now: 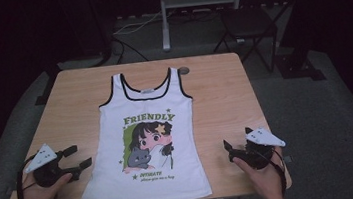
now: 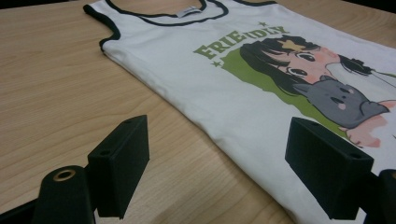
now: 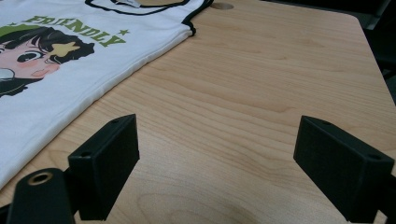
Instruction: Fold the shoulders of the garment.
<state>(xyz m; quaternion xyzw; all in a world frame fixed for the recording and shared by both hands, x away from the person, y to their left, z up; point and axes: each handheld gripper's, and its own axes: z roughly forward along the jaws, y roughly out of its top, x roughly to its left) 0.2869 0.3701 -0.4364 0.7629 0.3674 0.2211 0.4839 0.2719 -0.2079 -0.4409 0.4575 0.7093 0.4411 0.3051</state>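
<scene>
White tank top point(image 1: 144, 133) flat, black trim, cartoon print, both hand-held grippers' jaws apart

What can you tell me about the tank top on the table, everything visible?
The tank top is white, soft-looking knit fabric with black trim round the neckline and armholes and a small label inside the collar. Its front shows green "FRIENDLY" lettering above a cartoon dark-haired girl holding a grey cat on a green patch, with smaller green text beneath. It lies flat and face up, straps toward the far edge, hem near the person's edge of the wooden table. Nothing rests on it; both grippers sit beside it, apart from the cloth.
</scene>
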